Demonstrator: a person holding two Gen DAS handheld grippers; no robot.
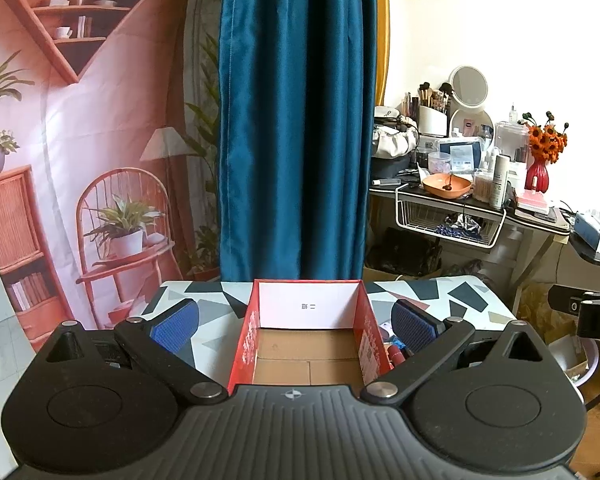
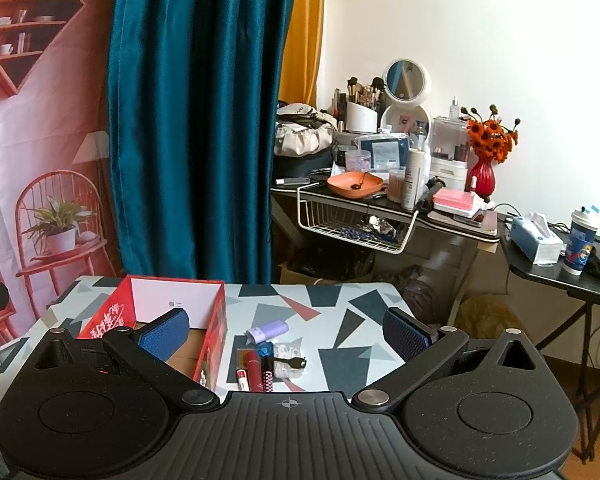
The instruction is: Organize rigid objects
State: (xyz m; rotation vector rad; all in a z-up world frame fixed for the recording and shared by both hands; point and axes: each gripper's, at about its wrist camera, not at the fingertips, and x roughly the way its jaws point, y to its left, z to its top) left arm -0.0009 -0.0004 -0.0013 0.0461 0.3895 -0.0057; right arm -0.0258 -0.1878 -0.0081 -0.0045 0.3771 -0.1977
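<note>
A red open cardboard box [image 1: 247, 340] with a bare brown floor stands on the patterned table [image 1: 212, 312]; it also shows in the right wrist view [image 2: 112, 312]. My left gripper [image 1: 296, 322] is open and empty, its blue pads on either side of the box. My right gripper [image 2: 286, 332] is open and empty above a cluster of small items right of the box: a lilac case [image 2: 268, 330], a dark red lipstick [image 2: 255, 370], a checkered tube [image 2: 268, 374], a white-red tube [image 2: 242, 380], a clear packet [image 2: 288, 354].
A cluttered black vanity desk [image 2: 452, 220] with mirror, brushes, an orange bowl [image 2: 354, 184] and a red vase [image 2: 482, 178] stands behind the table. A blue curtain [image 2: 196, 120] hangs at the back. A black side table [image 2: 560, 272] holds a tissue box and cup.
</note>
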